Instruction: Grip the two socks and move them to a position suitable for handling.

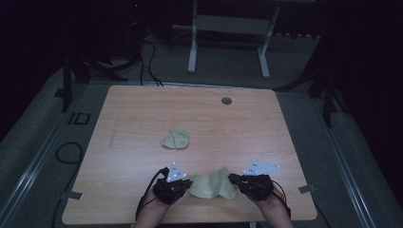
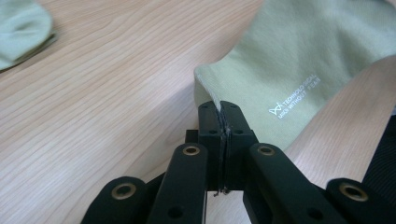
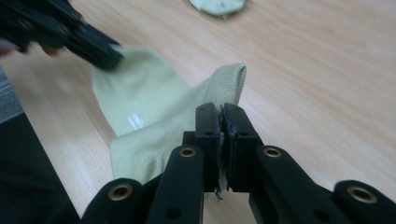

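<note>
On a wooden worktop [image 1: 142, 118] in a dim room, the left hand-held gripper [image 1: 187, 183] and right hand-held gripper [image 1: 233, 179] each clamp the pale green sock [image 1: 211, 186]; another sock [image 1: 176, 138] lies apart.

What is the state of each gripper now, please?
Left gripper: closed on the near sock's edge.
Right gripper: closed on the same sock's other end.

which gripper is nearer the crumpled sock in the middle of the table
Left. The left gripper sits just below the crumpled sock; the right gripper is below and farther right. Both are shut on the near sock.
</note>
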The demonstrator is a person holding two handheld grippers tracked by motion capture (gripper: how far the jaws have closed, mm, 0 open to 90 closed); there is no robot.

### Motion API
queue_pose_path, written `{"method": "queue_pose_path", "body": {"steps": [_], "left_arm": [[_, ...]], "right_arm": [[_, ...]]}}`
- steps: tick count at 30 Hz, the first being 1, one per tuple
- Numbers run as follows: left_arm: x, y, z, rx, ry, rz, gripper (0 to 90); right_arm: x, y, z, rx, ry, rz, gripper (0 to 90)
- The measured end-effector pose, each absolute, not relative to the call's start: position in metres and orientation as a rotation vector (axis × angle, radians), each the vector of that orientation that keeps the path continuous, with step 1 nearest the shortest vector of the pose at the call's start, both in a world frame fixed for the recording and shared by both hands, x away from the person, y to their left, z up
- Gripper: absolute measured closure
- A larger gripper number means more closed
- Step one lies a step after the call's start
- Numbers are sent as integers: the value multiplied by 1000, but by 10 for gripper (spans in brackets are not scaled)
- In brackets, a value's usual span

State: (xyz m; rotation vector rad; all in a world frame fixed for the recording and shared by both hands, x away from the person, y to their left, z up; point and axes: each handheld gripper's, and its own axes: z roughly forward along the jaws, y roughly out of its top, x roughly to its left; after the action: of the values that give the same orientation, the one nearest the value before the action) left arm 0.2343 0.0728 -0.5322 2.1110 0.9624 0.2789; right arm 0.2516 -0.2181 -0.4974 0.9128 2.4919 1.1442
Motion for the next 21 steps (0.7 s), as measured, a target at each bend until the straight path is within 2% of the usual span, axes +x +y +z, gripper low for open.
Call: {"method": "queue_pose_path", "body": {"steps": [9, 21], "left_arm": [[233, 79, -555, 2120, 1029, 258, 884], [224, 76, -565, 2142, 1036, 251, 880]], "right_arm": [[251, -225, -538, 1011, 2549, 1066, 854], [256, -229, -556, 1037, 2566, 983, 837]]}}
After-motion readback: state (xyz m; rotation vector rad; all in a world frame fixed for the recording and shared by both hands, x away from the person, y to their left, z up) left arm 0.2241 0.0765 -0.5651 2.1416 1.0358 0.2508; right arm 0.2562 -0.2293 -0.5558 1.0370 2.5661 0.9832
